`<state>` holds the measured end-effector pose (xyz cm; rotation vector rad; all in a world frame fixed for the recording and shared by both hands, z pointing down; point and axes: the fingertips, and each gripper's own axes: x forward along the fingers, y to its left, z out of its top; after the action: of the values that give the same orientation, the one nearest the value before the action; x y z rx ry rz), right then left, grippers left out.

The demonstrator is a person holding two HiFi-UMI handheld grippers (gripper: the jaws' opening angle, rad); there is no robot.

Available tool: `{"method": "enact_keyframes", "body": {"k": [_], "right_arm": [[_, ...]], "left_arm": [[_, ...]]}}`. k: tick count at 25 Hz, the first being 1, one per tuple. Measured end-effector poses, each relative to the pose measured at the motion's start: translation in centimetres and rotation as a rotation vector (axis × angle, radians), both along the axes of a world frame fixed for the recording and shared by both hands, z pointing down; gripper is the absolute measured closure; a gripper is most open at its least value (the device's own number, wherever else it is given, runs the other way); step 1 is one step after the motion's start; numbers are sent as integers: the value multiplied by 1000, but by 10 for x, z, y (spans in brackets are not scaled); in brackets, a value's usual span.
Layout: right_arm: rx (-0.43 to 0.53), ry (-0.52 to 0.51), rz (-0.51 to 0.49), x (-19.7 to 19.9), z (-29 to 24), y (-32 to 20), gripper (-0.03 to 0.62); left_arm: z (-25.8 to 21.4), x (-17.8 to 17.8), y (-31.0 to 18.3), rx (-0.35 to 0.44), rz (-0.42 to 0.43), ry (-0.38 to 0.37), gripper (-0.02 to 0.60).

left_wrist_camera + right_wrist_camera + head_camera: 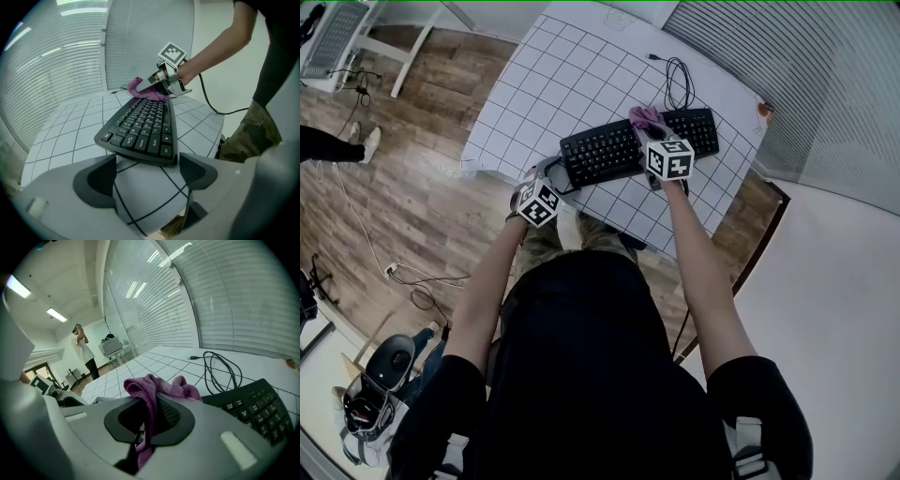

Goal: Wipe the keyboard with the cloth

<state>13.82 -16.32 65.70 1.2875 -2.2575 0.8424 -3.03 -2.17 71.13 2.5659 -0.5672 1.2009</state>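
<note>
Your cloth (161,387) was a soft, nubbly purple fabric. The right tool (148,419) gripping it was smooth matt grey plastic with dark, finely textured pads (167,413). Your keyboard (140,131) was matt black plastic. The worktop (581,75) wore a smooth white gridded covering, and the floor (412,197) looked like wood planks.

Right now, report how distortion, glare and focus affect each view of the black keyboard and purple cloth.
Head view: evenly lit and sharp, the white gridded table slightly bowed, the black keyboard and purple cloth small. Left gripper view: strong fisheye with dark corners, keyboard crisp. Right gripper view: the blinds curve heavily and carry bright light streaks, the cloth sharp in the right gripper.
</note>
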Motion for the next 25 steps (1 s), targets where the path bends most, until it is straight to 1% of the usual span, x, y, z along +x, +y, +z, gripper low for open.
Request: {"method": "enact_keyframes", "body": {"k": [5,11,14,17,25], "right_arm": [[7,40,-31,-10,2,2,551],[-18,24,-47,-16,2,3,551],[-39,4,-78,-27,1,7,551],[-58,5,-108,-40,4,11,551],[-89,13,-110,-47,7,13,551]], "left_arm": [[1,0,-1,1,-1,2,179],[1,0,0,2,-4,3,179],[0,0,-1,3,-5,4,179],[0,1,0,6,-5,5,179],[0,0,0,9,-4,7,179]]}}
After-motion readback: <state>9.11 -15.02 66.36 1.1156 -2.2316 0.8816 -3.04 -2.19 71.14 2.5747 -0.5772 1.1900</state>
